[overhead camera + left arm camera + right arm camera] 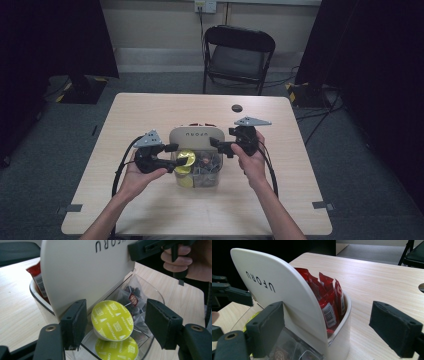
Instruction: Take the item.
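Observation:
A clear-walled organiser box (216, 176) stands mid-table with its white lid (196, 135) raised. Red sachets (329, 297) fill its white rear part. My left gripper (176, 157) reaches into the front from the left. Its jaws flank a yellow-green coffee capsule (112, 320). The left pad (75, 325) is at the capsule's edge, and a gap shows before the right pad (160, 325). A second capsule (116, 350) lies below it, and a tea bag (132, 300) behind. My right gripper (220, 146) stands wide open at the lid's right edge, one jaw against the lid (287, 295).
The wooden table (150, 115) has a round cable hole (236, 107) behind the box. A black folding chair (239, 55) stands past the far edge. Dark curtains hang at both sides of the room. Both forearms come in from the near edge.

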Tool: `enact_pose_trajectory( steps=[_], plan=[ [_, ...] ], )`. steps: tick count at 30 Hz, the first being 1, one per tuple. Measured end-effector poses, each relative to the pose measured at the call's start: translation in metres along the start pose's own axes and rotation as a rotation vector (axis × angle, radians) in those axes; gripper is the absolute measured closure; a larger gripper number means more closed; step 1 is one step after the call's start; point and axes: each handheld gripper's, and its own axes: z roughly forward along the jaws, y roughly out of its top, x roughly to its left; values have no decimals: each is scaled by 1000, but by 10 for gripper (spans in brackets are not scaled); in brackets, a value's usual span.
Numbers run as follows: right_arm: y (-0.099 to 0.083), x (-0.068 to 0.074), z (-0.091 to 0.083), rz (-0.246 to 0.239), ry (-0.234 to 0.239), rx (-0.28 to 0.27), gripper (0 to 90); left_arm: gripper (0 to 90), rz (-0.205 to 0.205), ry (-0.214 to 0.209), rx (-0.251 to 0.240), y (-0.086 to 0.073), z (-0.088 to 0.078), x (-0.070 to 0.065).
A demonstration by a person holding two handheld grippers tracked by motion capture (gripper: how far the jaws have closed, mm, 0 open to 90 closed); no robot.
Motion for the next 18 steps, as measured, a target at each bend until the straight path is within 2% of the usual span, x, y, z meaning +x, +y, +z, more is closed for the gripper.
enact_pose_trajectory(
  steps=[1,18],
  plan=[
    [0,0,0,-1,2,0,118,350,-10,-11,-13,-1,2,0],
    [-2,1,3,-5,4,8,118,320,22,-12,30,-9,17,-7]
  ],
)
